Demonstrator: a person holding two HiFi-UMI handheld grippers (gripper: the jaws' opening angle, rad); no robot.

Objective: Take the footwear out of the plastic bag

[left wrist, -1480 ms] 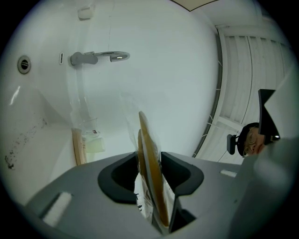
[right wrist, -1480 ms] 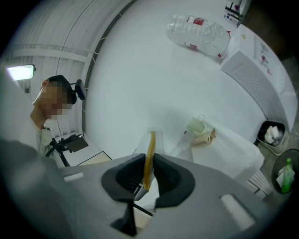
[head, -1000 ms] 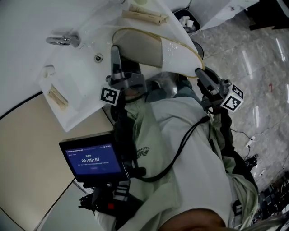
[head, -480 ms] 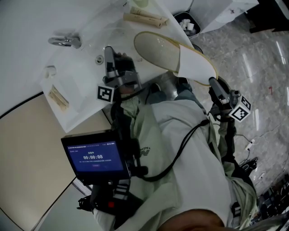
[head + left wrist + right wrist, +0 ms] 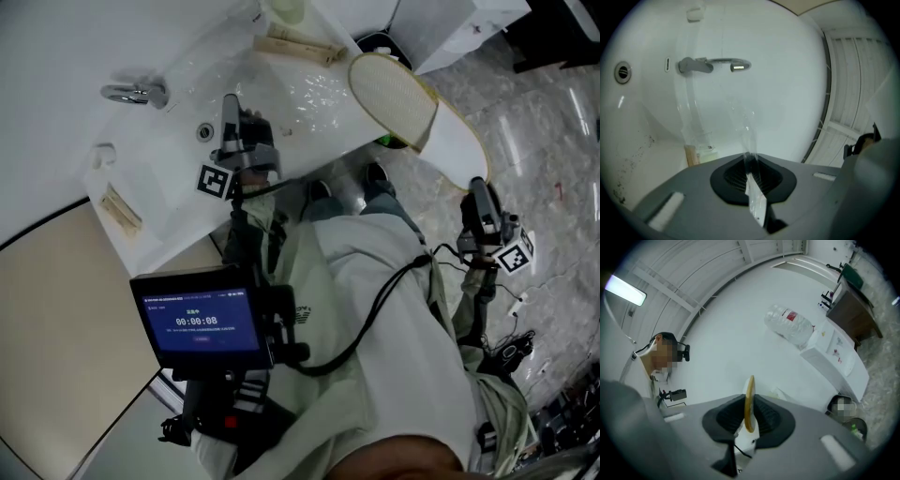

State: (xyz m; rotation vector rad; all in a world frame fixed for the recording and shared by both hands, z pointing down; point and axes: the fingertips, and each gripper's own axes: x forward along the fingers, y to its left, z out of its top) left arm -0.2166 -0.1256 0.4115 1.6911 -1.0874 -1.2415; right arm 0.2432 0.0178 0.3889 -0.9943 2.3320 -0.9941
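1. White washbasin counter (image 5: 141,234) filled the upper left of the head view, with a tap (image 5: 131,91) near its left edge and grey marble floor (image 5: 553,122) down the right side. Your left gripper (image 5: 236,117) reached up over the basin at upper centre, where the clear plastic bag (image 5: 291,84) lay crumpled. Your right gripper (image 5: 478,192) stood well apart at the right edge and held the slipper (image 5: 403,98) aloft, its sole slanting across the upper right.

2. In the left gripper view, your jaws were pressed together on a thin fold of the plastic bag (image 5: 749,140), which rose from the pads toward the middle of the frame. Behind it sat the tap at upper left and a small packet (image 5: 696,153) at lower left. No footwear showed in this view.

3. In the right gripper view, your jaws pinched the slipper (image 5: 749,401) by its yellow-trimmed edge at lower centre. A water dispenser (image 5: 825,345) stood at upper right.

4. Judging by this, the slipper looked fully clear of the bag, so the pull-out seemed done. You had yet to put the slipper down and let go of the bag. Whether a second slipper lay inside the bag could not be told.
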